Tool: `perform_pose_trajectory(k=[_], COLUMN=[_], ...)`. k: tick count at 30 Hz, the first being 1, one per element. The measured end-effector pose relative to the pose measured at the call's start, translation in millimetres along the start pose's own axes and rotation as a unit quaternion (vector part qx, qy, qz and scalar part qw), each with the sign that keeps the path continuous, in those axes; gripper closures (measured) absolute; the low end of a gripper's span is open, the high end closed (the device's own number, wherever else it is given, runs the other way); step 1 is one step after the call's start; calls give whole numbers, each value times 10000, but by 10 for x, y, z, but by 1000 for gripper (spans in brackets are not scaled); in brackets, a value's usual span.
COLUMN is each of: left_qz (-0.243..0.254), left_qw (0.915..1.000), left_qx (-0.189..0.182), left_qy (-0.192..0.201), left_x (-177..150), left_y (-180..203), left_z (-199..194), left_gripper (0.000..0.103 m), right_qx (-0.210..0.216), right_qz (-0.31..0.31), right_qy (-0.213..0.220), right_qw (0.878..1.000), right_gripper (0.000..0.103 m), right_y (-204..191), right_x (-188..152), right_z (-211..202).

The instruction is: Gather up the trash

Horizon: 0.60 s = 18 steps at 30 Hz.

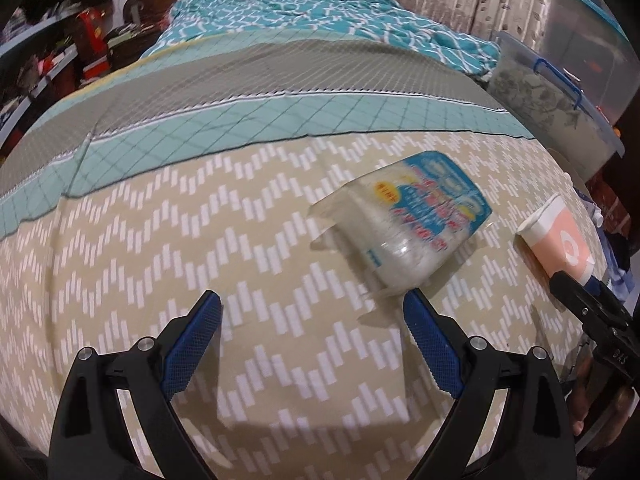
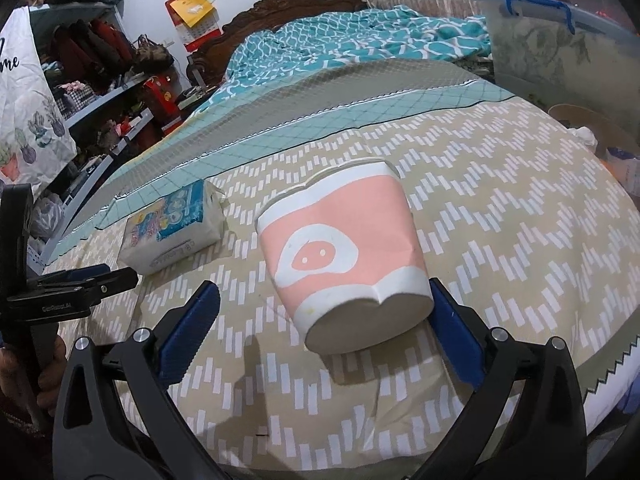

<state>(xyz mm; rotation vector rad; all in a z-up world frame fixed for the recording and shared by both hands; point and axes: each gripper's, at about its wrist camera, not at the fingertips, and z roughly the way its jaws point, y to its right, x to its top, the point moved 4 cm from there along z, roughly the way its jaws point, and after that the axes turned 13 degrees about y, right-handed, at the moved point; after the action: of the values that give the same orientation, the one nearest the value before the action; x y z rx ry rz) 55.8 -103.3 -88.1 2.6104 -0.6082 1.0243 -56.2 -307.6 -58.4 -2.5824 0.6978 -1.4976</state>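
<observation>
A crumpled pink-and-white paper cup [image 2: 344,248] is seen lying on its side on the patterned bedspread [image 2: 500,240], base toward the camera. The right gripper [image 2: 326,312] is spread wide around the cup's base; its right finger lies at or against the base edge, though contact cannot be confirmed, while the left stands clear. A tissue pack [image 1: 404,216] lies just beside the cup. The left gripper [image 1: 312,316] is spread wide over bare cloth, its right fingertip near the pack's corner; nothing is held.
</observation>
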Motion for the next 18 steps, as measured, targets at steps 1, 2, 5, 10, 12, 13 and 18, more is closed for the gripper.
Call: perform_pose_trajectory(k=[1, 2, 5, 10, 12, 13, 18], left_qz=[-18, -35, -48, -198, -189, -177, -166], left_qw=[10000, 10000, 10000, 9997, 9997, 9996, 9992], left_qx=[19, 22, 57, 85, 126, 156, 270], left_qy=[7, 1, 17, 80, 132, 158, 262], left_x=[-15, -22, -69, -133, -164, -185, -258], left_y=[-18, -26, -62, -143, -142, -138, -119], left_z=[-18, -26, -74, -151, -173, -187, -250], left_gripper=[13, 12, 12, 9, 9, 9, 9], right_qx=[-11, -17, -42, -145, -190, -219, -279], right_qz=[14, 35, 93, 238, 330, 374, 481], right_qy=[1, 4, 35, 202, 300, 350, 484], right_qw=[10000, 10000, 9999, 9994, 9988, 9984, 9973], right_gripper=[4, 4, 3, 3, 3, 3, 3], right_y=[2, 2, 0, 5, 4, -1, -18], right_x=[-7, -16, -47, -100, -122, -134, -195], right_z=[-10, -21, -52, -102, -129, -143, -212])
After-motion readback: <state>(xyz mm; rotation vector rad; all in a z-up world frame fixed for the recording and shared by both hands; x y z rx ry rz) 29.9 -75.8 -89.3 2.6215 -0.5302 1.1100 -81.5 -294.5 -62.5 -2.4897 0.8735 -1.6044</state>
